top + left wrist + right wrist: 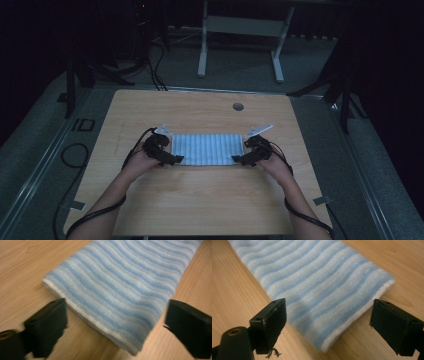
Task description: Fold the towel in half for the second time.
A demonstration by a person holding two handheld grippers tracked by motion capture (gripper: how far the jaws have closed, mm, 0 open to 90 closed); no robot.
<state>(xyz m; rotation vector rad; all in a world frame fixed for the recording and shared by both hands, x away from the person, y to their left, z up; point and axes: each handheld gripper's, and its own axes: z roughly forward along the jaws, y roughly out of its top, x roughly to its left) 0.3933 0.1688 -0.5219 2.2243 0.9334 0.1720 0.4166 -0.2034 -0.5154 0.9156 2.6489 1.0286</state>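
A folded blue-and-white striped towel [207, 149] lies flat on the wooden table [200, 200], a little ahead of its middle. My left gripper [172, 159] is at the towel's near left corner and stands open. In the left gripper view the towel [120, 287] lies ahead of the wide-spread jaws, which do not touch it. My right gripper [241, 159] is at the near right corner, also open. In the right gripper view the towel [317, 285] runs away from the spread jaws, its corner lying between them untouched.
A round cable hole [238, 106] sits near the table's far edge. Cables [75, 155] trail over the floor at the left. A white desk frame [240, 35] stands behind the table. The person's forearms [107, 200] lie over the near half of the tabletop.
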